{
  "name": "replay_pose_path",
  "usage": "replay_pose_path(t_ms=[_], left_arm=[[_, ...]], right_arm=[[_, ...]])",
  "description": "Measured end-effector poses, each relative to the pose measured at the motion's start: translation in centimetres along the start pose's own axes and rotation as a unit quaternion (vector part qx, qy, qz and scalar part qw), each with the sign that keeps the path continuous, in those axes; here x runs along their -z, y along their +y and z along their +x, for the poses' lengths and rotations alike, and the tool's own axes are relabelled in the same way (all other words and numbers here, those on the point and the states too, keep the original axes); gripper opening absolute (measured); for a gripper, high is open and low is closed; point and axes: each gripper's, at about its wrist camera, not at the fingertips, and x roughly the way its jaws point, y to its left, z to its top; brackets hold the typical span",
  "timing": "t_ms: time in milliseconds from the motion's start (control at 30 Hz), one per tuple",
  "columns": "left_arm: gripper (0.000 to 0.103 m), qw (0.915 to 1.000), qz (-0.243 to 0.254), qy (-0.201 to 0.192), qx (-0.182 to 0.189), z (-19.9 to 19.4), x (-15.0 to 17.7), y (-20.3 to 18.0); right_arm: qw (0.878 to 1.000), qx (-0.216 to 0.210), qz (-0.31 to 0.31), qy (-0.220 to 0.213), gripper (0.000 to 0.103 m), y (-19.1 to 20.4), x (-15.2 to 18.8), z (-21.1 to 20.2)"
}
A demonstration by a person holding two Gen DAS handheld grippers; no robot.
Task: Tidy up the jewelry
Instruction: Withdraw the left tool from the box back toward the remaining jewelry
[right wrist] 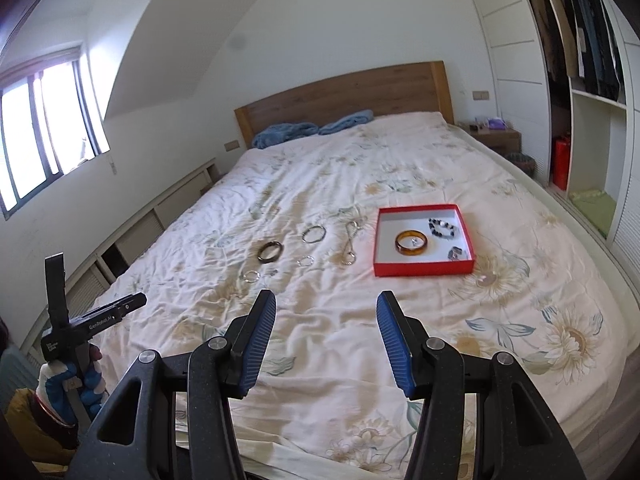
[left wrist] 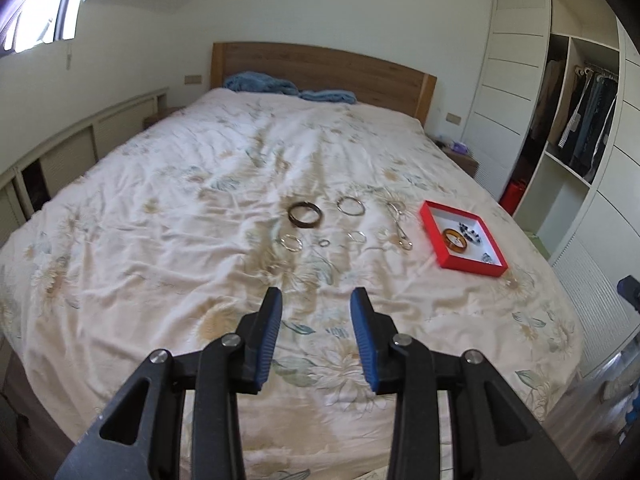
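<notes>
Both grippers hang above the near end of the bed [left wrist: 160,208], pointing down at its floral cover. The left gripper [left wrist: 316,300] has its jaws spread with nothing between them, and the right gripper [right wrist: 326,304] likewise stands with jaws apart and empty.

In the right wrist view a gloved hand [right wrist: 70,388] holds the left gripper's handle at the lower left.

The red tray [right wrist: 420,269] sits on the cover toward the bed's right side. Inside it lie an amber bangle [right wrist: 412,242], a dark bead bracelet [right wrist: 443,227] and a small silvery piece [right wrist: 457,253].

Left of the tray, loose on the cover, lie a long silver chain [right wrist: 351,240], a silver bangle [right wrist: 313,234], a dark bangle [right wrist: 270,251] and 3 smaller rings: [right wrist: 307,261], [right wrist: 251,277], [left wrist: 324,243].
</notes>
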Motion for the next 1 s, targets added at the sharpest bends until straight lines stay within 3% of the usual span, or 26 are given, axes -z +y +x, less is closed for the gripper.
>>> replay_pose_path(t_ms=[167, 467, 733, 1000], left_arm=[[0.034, 0.9998, -0.004, -0.022, 0.004, -1.8, 0.6, 0.3], [0.034, 0.9998, 0.01, -0.015, -0.011, -1.9, 0.5, -0.3], [0.035, 0.9999, 0.011, 0.008, -0.006, 2.0, -0.1, -0.7], [0.035, 0.9989, 0.012, 0.043, -0.017, 7.9, -0.3, 0.0]], right_arm=[[1.0, -0.011, -0.009, -0.005, 0.052, 0.9, 0.4, -0.5], [1.0, -0.02, -0.014, -0.014, 0.052, 1.0, 0.4, -1.0], [1.0, -0.024, -0.011, 0.0, 0.052, 0.6, -0.3, 1.6], [0.999, -0.034, -0.012, 0.038, 0.052, 0.2, -1.3, 8.1]])
